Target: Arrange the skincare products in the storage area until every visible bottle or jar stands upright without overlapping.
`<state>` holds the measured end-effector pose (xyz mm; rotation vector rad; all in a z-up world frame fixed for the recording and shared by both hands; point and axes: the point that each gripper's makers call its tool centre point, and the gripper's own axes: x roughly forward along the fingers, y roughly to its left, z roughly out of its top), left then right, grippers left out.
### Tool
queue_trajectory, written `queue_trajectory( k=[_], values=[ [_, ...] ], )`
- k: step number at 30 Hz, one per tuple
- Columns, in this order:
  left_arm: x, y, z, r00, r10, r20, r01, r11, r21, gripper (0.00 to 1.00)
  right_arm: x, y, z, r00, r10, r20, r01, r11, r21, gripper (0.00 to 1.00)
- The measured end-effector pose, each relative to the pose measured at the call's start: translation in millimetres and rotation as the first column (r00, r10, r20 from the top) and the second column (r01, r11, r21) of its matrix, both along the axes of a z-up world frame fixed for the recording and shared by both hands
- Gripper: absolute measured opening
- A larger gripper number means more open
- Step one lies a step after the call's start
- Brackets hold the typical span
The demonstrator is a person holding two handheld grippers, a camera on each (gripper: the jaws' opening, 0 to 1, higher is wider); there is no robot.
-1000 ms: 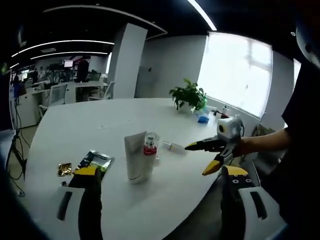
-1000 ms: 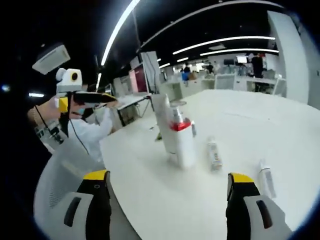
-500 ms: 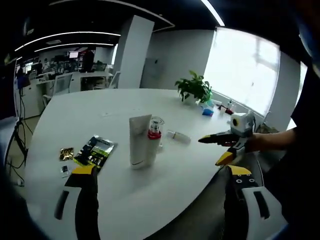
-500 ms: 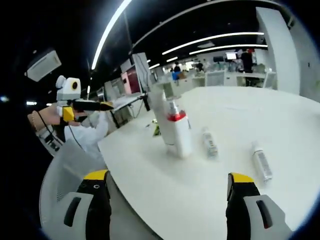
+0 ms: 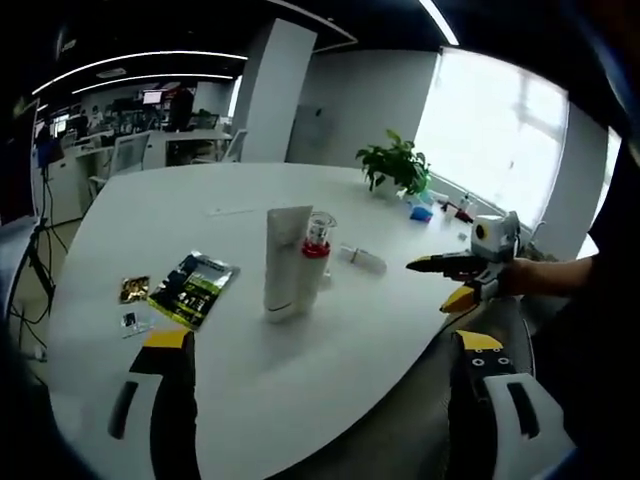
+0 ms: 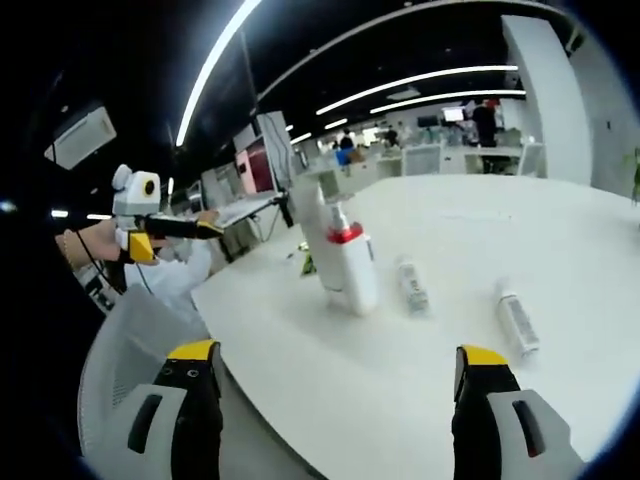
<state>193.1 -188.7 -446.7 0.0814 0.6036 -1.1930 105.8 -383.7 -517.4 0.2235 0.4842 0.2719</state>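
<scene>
On the white tabletop [image 5: 130, 225] one tube [image 5: 284, 264] and one red-collared bottle [image 5: 314, 250] stand upright together; two small bottles [image 6: 410, 285] [image 6: 518, 322] lie flat nearby. The left hand-held gripper [image 5: 320, 345] and right hand-held gripper [image 6: 340, 355] are both spread, holding nothing.

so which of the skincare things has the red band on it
The small pump bottle standing right beside the tall white tube, mid-table. It has a red collar under a clear cap; the tube and the two small bottles lying flat show no red.

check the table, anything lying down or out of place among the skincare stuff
Yes. In the right gripper view two small bottles lie flat on the white table beside the upright white tube; they should stand. A dark packet also lies flat in the left gripper view.
</scene>
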Motion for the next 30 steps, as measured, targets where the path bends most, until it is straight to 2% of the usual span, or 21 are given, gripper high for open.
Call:
queue_trajectory(
  k=[8,12,14,16,17,19,21,30],
  values=[
    [-5.5,3,-5.0,1.0,-0.012,-0.013,0.012,1.0,0.014,0.99,1,-2,-7.5,0.999,-0.009,-0.033,0.009,1.0,-0.002,0.99],
    [-3.4,5,-5.3,1.0,-0.008,-0.015,0.008,1.0,0.018,0.99,7,-7,-13.1,0.997,-0.018,-0.071,0.017,1.0,-0.012,0.98],
    [0.1,4,-4.6,1.0,0.004,-0.019,-0.004,1.0,0.007,0.99,10,-11,-18.3,0.994,0.003,-0.113,-0.009,0.999,-0.051,0.92],
    [2.1,3,-5.9,1.0,0.003,-0.024,-0.003,1.0,0.004,0.98,19,-16,-18.8,0.992,0.006,-0.122,-0.015,0.997,-0.074,0.86],
    [1.6,2,-6.3,1.0,-0.002,-0.025,0.002,1.0,0.007,0.98,23,-17,-17.7,0.993,0.011,-0.118,-0.02,0.997,-0.074,0.84],
    [-0.1,-1,-6.6,1.0,-0.011,-0.023,0.011,1.0,0.013,0.98,34,-16,-7.4,0.997,0.03,-0.068,-0.034,0.997,-0.067,0.81],
    [-2.9,-3,-6.6,1.0,-0.021,-0.023,0.021,1.0,0.015,0.98,44,-19,-5.9,0.997,0.031,-0.067,-0.036,0.996,-0.079,0.82],
    [-8.5,-8,-14.7,0.998,-0.052,-0.043,0.054,0.998,0.031,0.97,70,-24,-18.7,0.986,0.084,-0.147,-0.109,0.979,-0.17,0.66]
  ],
)
